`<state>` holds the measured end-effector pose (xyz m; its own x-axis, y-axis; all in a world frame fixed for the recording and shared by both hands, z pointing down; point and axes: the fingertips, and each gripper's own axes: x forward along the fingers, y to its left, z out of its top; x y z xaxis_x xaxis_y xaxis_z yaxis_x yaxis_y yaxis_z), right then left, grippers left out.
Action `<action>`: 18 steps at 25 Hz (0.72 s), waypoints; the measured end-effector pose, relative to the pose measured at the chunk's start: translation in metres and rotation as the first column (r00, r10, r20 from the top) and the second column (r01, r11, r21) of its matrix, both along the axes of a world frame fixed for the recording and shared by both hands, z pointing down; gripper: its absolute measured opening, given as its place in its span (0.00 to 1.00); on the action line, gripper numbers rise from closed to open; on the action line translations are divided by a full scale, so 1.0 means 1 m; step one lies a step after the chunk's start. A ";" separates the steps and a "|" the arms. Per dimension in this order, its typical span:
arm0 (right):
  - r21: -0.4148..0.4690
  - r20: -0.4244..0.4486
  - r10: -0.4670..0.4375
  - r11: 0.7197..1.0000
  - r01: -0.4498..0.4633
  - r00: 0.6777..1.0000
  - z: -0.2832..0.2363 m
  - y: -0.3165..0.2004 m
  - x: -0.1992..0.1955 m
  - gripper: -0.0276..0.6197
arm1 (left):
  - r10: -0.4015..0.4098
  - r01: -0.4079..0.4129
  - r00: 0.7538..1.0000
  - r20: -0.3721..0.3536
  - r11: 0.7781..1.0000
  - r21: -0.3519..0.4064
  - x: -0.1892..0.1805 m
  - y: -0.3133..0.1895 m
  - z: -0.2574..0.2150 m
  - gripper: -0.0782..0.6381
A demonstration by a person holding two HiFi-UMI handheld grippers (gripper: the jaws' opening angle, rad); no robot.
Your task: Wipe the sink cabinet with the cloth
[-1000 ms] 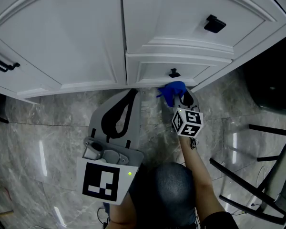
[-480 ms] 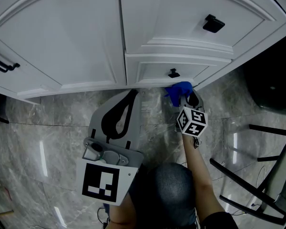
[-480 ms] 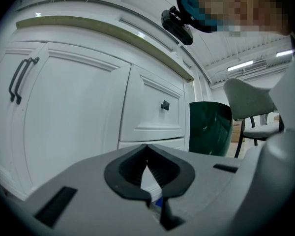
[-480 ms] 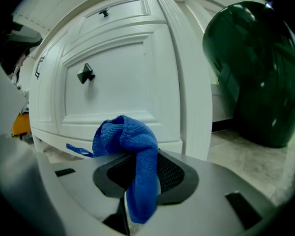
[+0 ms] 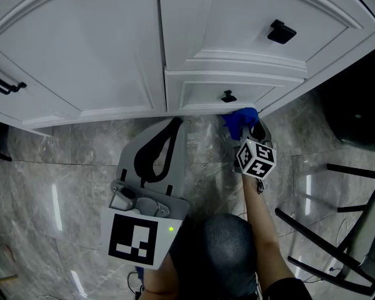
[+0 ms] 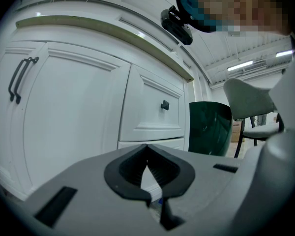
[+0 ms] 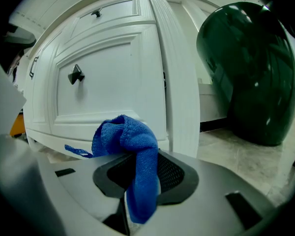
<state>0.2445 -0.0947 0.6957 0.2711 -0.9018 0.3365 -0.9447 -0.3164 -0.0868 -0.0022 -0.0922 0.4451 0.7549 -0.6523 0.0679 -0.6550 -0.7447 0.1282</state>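
Risk entry: my right gripper [image 7: 139, 157], clamped on the bunched cloth [image 7: 125, 134] at the lower edge of the sink cabinet [image 7: 113, 77], may scrape paint if the wad slips; left gripper [image 6: 148, 151] closed, empty.

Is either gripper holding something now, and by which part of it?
The right gripper is shut on the blue cloth, pinching a narrow gathered part; the bunched rest sticks out past the jaws. The left gripper holds nothing.
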 end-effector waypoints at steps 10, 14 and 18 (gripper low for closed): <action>-0.006 -0.006 0.045 0.999 -0.045 0.999 0.002 0.007 0.018 0.22 | 0.001 -0.001 1.000 0.005 1.000 -0.003 0.001 0.000 0.001 0.11; -0.006 -0.011 0.055 0.998 -0.056 0.998 0.003 0.008 0.025 0.22 | 0.002 -0.002 1.000 0.006 1.000 -0.004 0.002 -0.001 0.002 0.11; -0.009 -0.012 0.078 0.997 -0.078 0.997 0.005 0.011 0.035 0.22 | 0.006 -0.006 1.000 0.010 1.000 -0.004 0.004 0.000 0.003 0.11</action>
<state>0.2792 -0.0840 0.7008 0.3440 -0.8747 0.3413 -0.9181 -0.3896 -0.0731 0.0015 -0.0927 0.4483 0.7580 -0.6476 0.0778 -0.6519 -0.7481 0.1243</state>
